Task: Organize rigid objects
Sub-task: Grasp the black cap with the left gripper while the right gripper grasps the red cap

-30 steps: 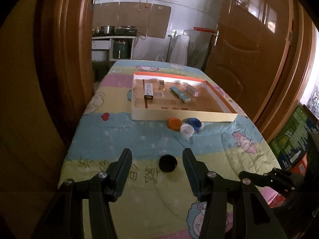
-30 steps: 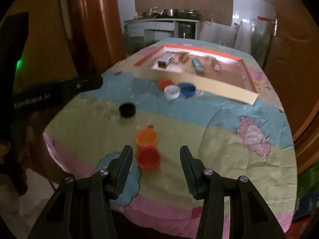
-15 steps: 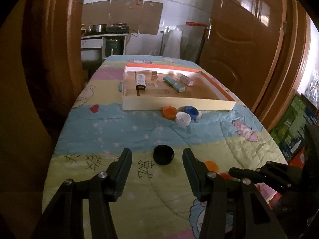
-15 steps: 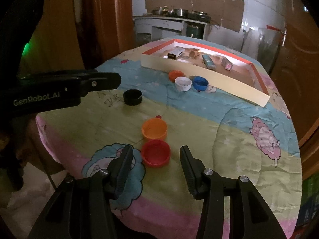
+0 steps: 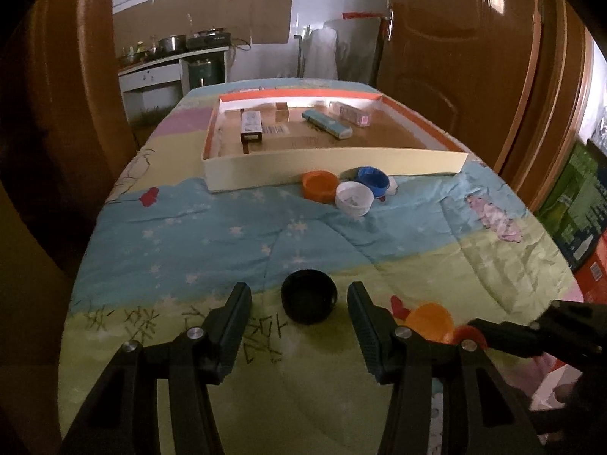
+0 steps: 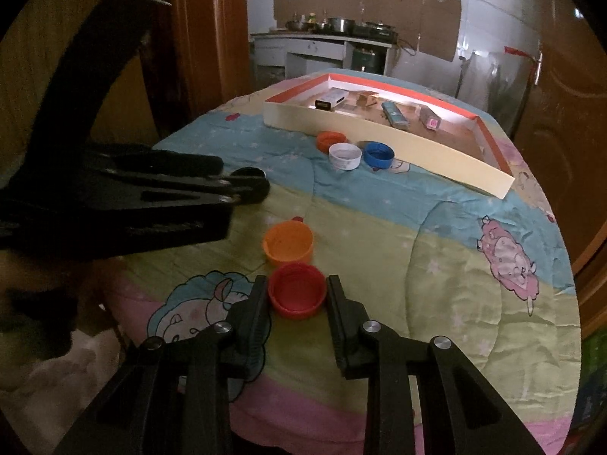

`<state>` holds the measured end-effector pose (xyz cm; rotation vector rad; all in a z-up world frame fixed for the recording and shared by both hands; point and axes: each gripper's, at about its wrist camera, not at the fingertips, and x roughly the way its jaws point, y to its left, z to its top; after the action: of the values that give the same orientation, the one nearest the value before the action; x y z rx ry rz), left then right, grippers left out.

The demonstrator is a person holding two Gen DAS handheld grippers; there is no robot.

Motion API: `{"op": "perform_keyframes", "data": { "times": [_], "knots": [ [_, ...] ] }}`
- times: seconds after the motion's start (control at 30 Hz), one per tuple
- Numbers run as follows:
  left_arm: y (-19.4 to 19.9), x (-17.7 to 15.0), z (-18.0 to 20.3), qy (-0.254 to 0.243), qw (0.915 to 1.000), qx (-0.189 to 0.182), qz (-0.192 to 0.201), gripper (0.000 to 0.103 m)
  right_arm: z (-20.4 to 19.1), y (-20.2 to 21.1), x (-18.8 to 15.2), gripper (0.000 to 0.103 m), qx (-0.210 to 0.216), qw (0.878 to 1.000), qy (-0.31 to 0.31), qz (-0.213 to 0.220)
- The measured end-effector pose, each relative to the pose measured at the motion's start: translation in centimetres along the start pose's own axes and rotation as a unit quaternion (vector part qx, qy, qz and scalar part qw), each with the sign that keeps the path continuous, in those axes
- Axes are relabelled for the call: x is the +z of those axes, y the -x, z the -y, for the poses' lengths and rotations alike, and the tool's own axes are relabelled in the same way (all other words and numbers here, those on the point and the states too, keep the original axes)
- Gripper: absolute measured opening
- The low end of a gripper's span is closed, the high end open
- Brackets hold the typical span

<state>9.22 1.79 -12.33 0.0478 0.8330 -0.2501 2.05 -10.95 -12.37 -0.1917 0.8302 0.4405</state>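
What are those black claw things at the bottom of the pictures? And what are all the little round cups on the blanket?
Those claws are grippers, tongs a person holds, one in each hand. Each carries a camera looking forward along its two fingers, so each picture comes from one gripper.

The left gripper is wide open, with a black cap lying between its fingers, not yet squeezed. The right gripper has its fingers close on both sides of a red cap; I cannot tell if it is pinching yet. A light orange cap sits just beyond it.

They lie on a cartoon quilt. Farther away are an orange cap, a white cap and a blue cap, beside a shallow cardboard tray holding small boxes.
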Motion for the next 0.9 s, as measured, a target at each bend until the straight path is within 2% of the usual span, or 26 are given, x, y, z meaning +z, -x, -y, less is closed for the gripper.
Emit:
{"op": "perform_keyframes", "data": {
  "times": [0.13, 0.17, 0.2, 0.23, 0.53, 0.67, 0.9],
  "knots": [
    [-0.5, 0.2, 0.2, -0.003, 0.9999, 0.010, -0.003, 0.053, 0.2, 0.0, -0.1, 0.031, 0.003, 1.000, -0.003, 0.002],
    [-0.4, 0.1, 0.2, -0.001, 0.9999, 0.016, -0.002, 0.047, 0.2, 0.0, -0.1, 0.031, 0.004, 1.000, -0.004, 0.003],
    [-0.4, 0.1, 0.1, 0.002, 0.9996, 0.029, 0.000, 0.032, 0.2, 0.0, -0.1, 0.031, 0.004, 1.000, -0.005, 0.003],
    [-0.3, 0.0, -0.1, 0.007, 0.9990, 0.044, 0.002, 0.030, 0.2, 0.0, -0.1, 0.031, 0.005, 1.000, -0.006, 0.003],
    [0.9, -0.1, -1.7, 0.057, 0.9983, 0.009, 0.009, 0.030, 1.1, 0.6, 0.1, 0.030, 0.005, 0.999, -0.033, 0.011],
    [1.9, 0.6, -1.3, 0.059, 0.9980, 0.010, 0.021, 0.030, 1.8, 1.7, 0.7, 0.030, 0.002, 0.999, -0.046, 0.027],
    [3.5, 2.5, -0.3, 0.056, 0.9975, -0.010, 0.043, 0.030, 2.9, 3.0, 2.1, 0.030, -0.011, 0.997, -0.054, 0.045]
  ]
}}
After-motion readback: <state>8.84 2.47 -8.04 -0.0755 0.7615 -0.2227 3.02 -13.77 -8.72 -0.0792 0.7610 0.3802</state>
